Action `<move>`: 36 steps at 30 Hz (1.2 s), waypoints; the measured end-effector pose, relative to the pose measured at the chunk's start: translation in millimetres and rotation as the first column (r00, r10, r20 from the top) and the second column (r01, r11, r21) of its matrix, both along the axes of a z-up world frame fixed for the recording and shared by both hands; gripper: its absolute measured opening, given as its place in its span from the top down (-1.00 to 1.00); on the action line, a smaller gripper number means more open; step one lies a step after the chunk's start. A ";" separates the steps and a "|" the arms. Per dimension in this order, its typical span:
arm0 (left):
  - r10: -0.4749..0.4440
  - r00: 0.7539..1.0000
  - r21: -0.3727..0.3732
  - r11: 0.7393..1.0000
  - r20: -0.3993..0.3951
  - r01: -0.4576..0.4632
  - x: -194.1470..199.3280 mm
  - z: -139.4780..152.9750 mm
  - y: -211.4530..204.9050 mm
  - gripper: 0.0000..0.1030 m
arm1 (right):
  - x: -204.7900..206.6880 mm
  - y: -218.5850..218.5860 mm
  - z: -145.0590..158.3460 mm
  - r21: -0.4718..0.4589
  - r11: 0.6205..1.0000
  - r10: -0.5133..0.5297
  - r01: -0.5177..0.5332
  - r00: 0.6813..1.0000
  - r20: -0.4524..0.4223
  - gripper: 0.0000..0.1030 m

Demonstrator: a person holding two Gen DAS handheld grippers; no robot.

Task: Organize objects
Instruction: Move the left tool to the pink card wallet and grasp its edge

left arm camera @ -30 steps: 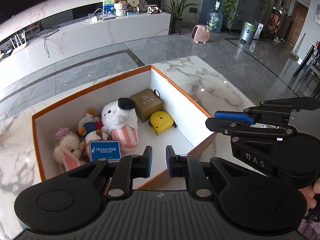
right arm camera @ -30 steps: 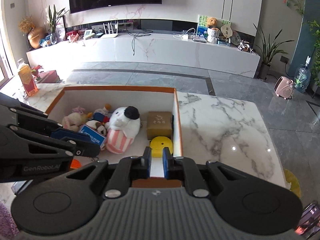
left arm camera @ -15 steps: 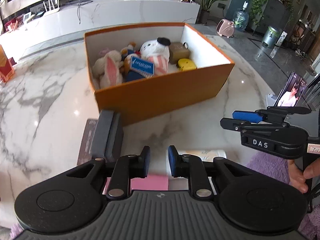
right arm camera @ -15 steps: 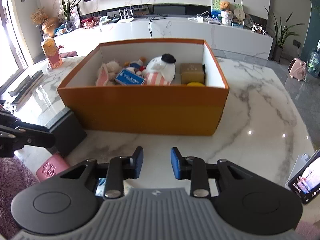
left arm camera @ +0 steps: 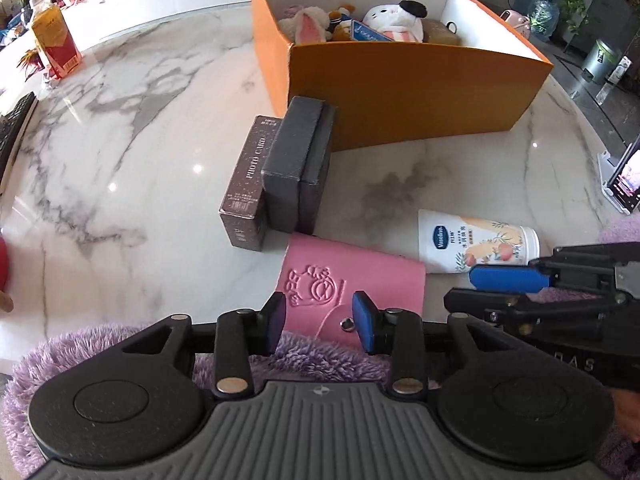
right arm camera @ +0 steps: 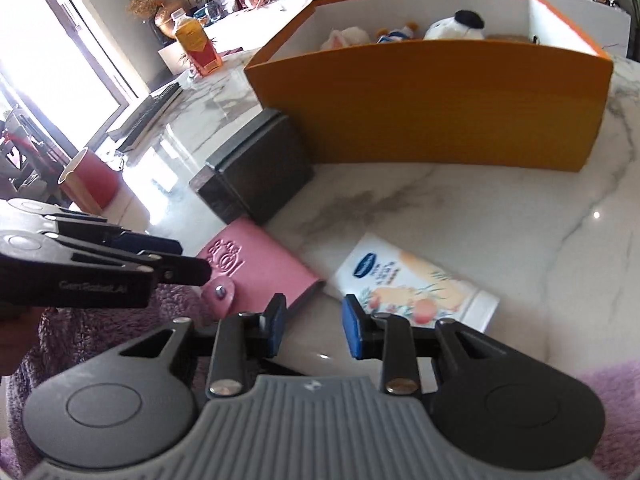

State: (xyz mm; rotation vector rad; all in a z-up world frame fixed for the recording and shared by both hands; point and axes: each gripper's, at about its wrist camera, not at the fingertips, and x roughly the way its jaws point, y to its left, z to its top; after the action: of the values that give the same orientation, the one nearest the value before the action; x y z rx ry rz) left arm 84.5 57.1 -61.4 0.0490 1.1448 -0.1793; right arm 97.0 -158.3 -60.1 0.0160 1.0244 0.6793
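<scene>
While the left wrist view looked down into the orange box (left arm camera: 416,96) a second ago, it now faces the table (left arm camera: 132,128) before it, where the left gripper (left arm camera: 320,322) hangs over the pink wallet (left arm camera: 352,280), jaws opening, nothing held. In the right wrist view the right gripper (right arm camera: 314,326), jaws parted and empty, has dropped toward the lotion tube (right arm camera: 416,280). Both seem set to pick next.

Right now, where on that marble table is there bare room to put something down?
Bare marble lies wide open left of the dark boxes, up to the juice carton. A smaller patch sits between the orange box and the lotion tube. It is crowded at the near edge, where boxes, pink wallet and tube cluster.
</scene>
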 end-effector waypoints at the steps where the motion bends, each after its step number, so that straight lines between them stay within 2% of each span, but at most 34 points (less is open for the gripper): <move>1: 0.009 1.000 0.014 1.000 -0.004 -0.009 2.8 -2.5 1.1 0.02 | 1.1 5.9 -3.8 0.001 1.000 0.005 -0.005 1.000 -0.019 0.35; 5: 0.005 0.999 0.006 1.000 -0.038 -0.004 16.6 -11.3 7.5 -0.12 | 5.7 18.4 -11.1 0.017 1.000 0.018 -0.017 0.997 -0.072 0.35; 7: 0.000 0.998 -0.022 1.000 -0.063 -0.001 24.1 -14.6 10.6 -0.30 | 9.3 21.5 -14.7 0.012 1.000 0.009 -0.008 0.996 -0.085 0.35; 11: -0.016 0.995 -0.055 0.998 -0.102 0.010 36.6 -23.0 11.8 -0.40 | 14.4 23.0 -18.6 -0.015 1.000 -0.012 0.010 0.995 -0.096 0.64; 13: -0.021 0.992 -0.072 0.997 -0.122 0.012 40.4 -28.2 11.8 -0.49 | 15.4 20.2 -19.4 -0.013 1.000 -0.016 0.015 0.994 -0.105 0.64; 18: -0.035 0.987 -0.151 0.988 -0.158 0.011 42.3 -35.3 14.0 -0.54 | 16.2 21.4 -20.2 -0.016 1.000 -0.011 0.009 0.994 -0.106 0.64; 20: -0.035 0.986 -0.156 0.988 -0.165 0.009 41.6 -35.9 13.5 -0.53 | 17.0 22.1 -20.2 -0.018 1.000 -0.010 0.009 0.995 -0.104 0.64; 23: -0.012 0.987 -0.156 0.988 -0.163 -0.014 39.5 -33.9 14.5 -0.34 | 16.2 20.6 -18.4 -0.037 0.999 -0.012 0.009 0.996 -0.088 0.64; 28: 0.018 0.990 -0.177 0.983 -0.143 -0.043 32.1 -28.6 17.7 0.41 | 15.0 15.9 -16.3 -0.073 0.997 -0.024 0.020 0.998 -0.051 0.63; 29: 0.026 0.990 -0.174 0.983 -0.136 -0.049 30.5 -27.8 17.8 0.42 | 15.4 14.8 -16.3 -0.075 0.997 -0.025 0.021 0.998 -0.049 0.63; 33: 0.050 0.995 -0.167 0.984 -0.091 -0.064 23.0 -19.2 17.7 0.67 | 16.4 12.5 -16.8 -0.076 0.997 -0.026 0.022 0.999 -0.048 0.63; 36: 0.057 0.997 -0.190 0.979 -0.055 -0.066 17.8 -6.3 19.9 0.81 | 16.0 10.7 -16.0 -0.072 0.997 -0.025 0.022 0.999 -0.047 0.63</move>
State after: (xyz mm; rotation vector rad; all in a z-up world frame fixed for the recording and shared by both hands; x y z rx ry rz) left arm 102.3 77.0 -67.7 -0.1625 1.1723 -0.2365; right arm 113.0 -147.6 -76.2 -0.0183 1.0922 0.6229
